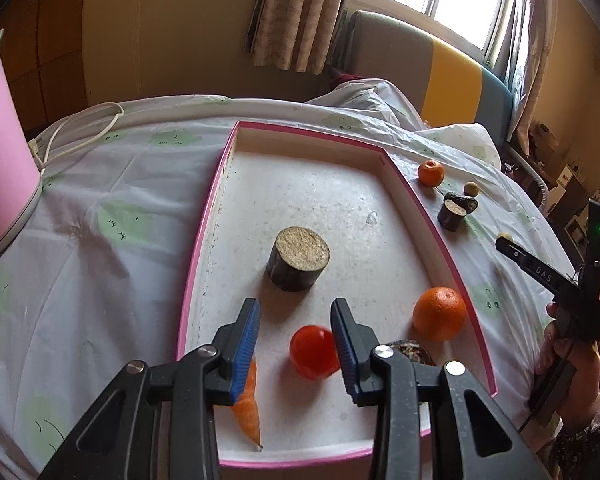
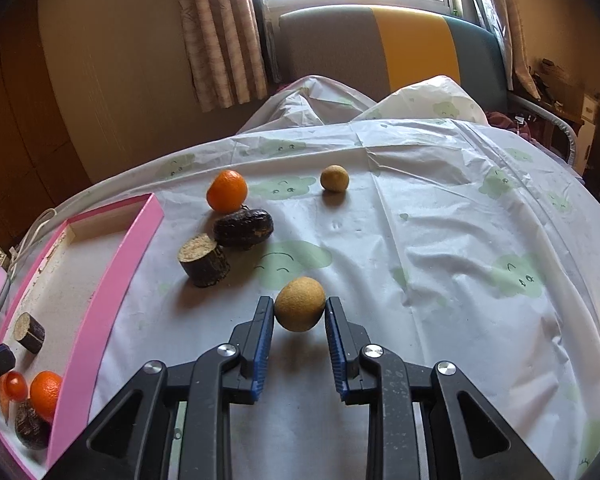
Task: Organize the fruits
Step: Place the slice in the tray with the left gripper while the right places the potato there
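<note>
The pink-rimmed white tray [image 1: 412, 188] holds a brown log-like cylinder [image 1: 298, 258], a red tomato [image 1: 314, 352], an orange [image 1: 439, 313], a carrot [image 1: 248, 404] and a dark fruit [image 1: 412, 350]. My left gripper [image 1: 296, 320] is open above the tray, the tomato just below and between its fingers, apart from them. My right gripper [image 2: 300, 312] is shut on a small tan round fruit [image 2: 300, 309], lifted a little above the cloth. On the cloth lie an orange [image 2: 227, 191], a dark oval fruit [image 2: 243, 228], a brown cylinder [image 2: 203, 260] and another tan fruit [image 2: 334, 178].
A pink kettle [image 1: 0, 160] with a white cord [image 1: 80, 128] stands left of the tray. The table is covered by a white cloth with green clouds [image 2: 440, 260]. A sofa [image 2: 380, 52] and curtains stand behind. The tray also shows in the right wrist view [image 2: 112, 264].
</note>
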Demonstrator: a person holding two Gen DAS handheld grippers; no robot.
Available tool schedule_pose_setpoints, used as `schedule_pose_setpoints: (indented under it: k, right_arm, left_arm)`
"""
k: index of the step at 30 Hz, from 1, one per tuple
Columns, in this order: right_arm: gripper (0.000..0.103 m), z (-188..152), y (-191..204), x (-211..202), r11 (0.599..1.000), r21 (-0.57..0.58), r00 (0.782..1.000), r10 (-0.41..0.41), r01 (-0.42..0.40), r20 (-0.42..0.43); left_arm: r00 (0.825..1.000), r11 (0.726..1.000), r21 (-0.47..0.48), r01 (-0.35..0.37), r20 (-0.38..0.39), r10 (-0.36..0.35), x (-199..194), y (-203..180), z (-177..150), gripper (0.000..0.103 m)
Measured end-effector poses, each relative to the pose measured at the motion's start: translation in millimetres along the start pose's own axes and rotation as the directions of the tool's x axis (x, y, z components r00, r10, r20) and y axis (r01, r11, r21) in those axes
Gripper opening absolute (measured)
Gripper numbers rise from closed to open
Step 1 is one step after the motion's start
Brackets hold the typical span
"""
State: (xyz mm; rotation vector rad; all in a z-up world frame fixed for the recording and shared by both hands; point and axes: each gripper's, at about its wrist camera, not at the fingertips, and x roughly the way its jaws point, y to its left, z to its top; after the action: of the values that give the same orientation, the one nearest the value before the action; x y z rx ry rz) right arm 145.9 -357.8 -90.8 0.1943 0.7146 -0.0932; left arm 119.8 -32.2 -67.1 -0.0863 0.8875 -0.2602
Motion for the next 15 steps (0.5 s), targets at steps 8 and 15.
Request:
schedule_pose_setpoints:
  k: [8,15]
  right_arm:
    - [0.026,-0.5,54.1,-33.4,0.982,-0.126,0.99,0.143,-0.14,0.015]
    - [0.026,-15.6,134.6,-54.0,0.922,-0.252,0.955,0.293,-0.293,-0.037]
  left_arm:
    - [1.0,1.0,0.019,0.02,0.015,-0.02,-14.2,-1.2,-6.4,0.038]
    - [0.999,0.999,0.026,0.039,0.01,-0.039,-19.9,-1.6,-12.9,0.038]
